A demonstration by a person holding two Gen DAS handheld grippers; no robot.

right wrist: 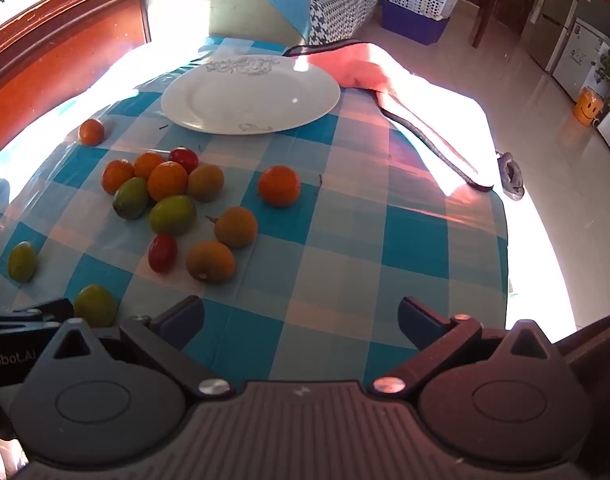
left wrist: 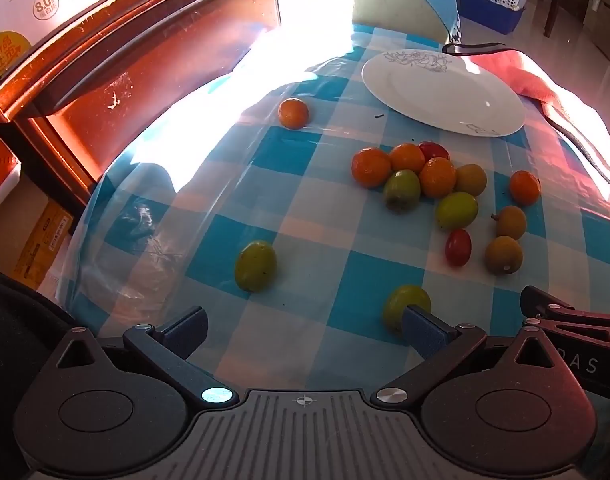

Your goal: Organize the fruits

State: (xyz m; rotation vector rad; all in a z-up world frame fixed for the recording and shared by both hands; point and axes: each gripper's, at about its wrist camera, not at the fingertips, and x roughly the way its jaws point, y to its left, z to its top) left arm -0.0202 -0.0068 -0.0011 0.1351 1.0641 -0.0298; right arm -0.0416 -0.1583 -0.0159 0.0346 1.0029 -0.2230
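my left tongs (left wrist: 305, 328) gape wide, gripping nothing; a green fruit (left wrist: 405, 306) sits just behind their right finger. my right tongs (right wrist: 301, 322) gape wide over bare checked tabletop (right wrist: 345, 240). the fruit cluster (right wrist: 165, 188) lies near the empty white plate (right wrist: 249, 94).

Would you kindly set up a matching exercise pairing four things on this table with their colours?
Things:
1. plate
2. tomato
3. cloth
4. tablecloth

Colours:
A. blue-and-white check
B. red
C. white
D. pink

Pairs: 1-C, 2-B, 3-D, 4-A
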